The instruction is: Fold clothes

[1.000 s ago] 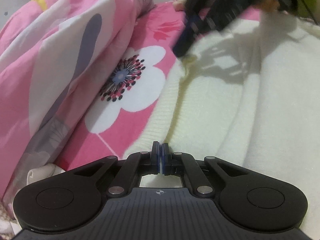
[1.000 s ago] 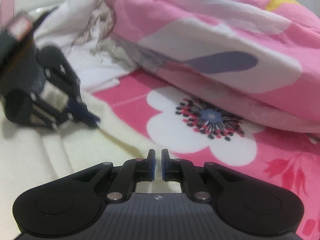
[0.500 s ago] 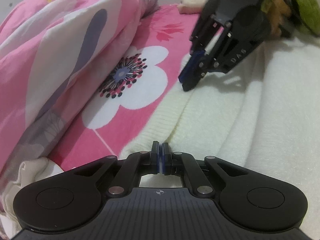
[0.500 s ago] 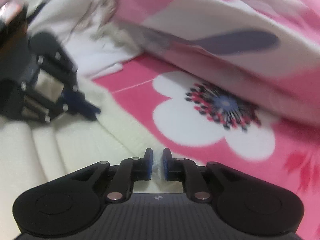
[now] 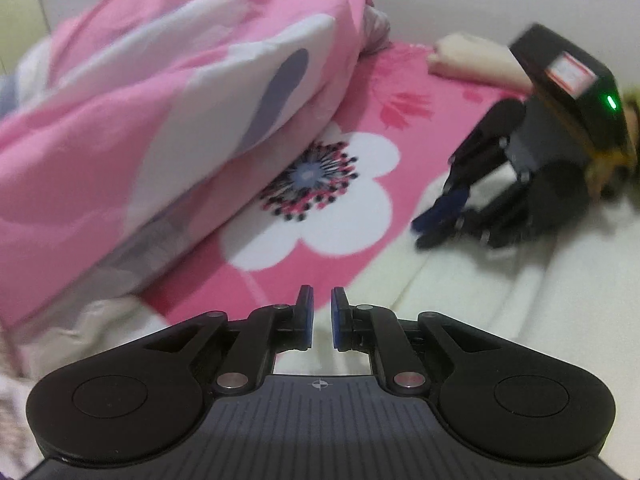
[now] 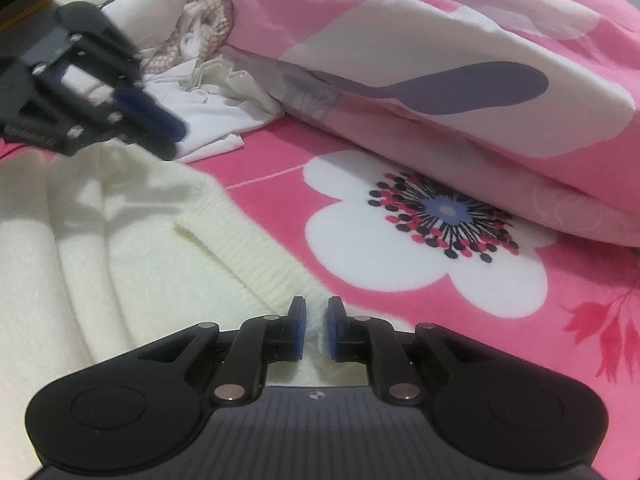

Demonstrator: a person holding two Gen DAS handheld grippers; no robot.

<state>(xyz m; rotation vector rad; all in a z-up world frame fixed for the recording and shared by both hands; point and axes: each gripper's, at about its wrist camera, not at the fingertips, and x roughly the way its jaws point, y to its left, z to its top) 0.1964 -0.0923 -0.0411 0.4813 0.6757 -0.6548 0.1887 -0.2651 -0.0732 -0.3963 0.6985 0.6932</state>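
Observation:
A cream knitted sweater [image 6: 100, 240] lies spread on a pink flowered bed sheet [image 6: 440, 240], its ribbed hem [image 6: 256, 264] running towards my right gripper [image 6: 317, 320]. That gripper sits low on the hem with a tuft of cream knit pinched between its blue pads. In the left wrist view the sweater [image 5: 500, 300] fills the lower right, and the right gripper [image 5: 428, 228] rests on its far edge. My left gripper [image 5: 322, 316] hovers above the near edge. Its jaws are opening with nothing between them. The right wrist view shows it [image 6: 160, 128] raised over the sweater.
A bulky pink and white duvet [image 5: 160, 100] is heaped along the sheet [image 5: 320, 208] beside the sweater. A pile of white clothes [image 6: 208, 112] lies behind the left gripper. A folded cream item [image 5: 472, 56] sits at the far end of the bed.
My left gripper's pads were pressed together low on the sweater; they have parted and it has risen and rolled. The right gripper came down onto the hem.

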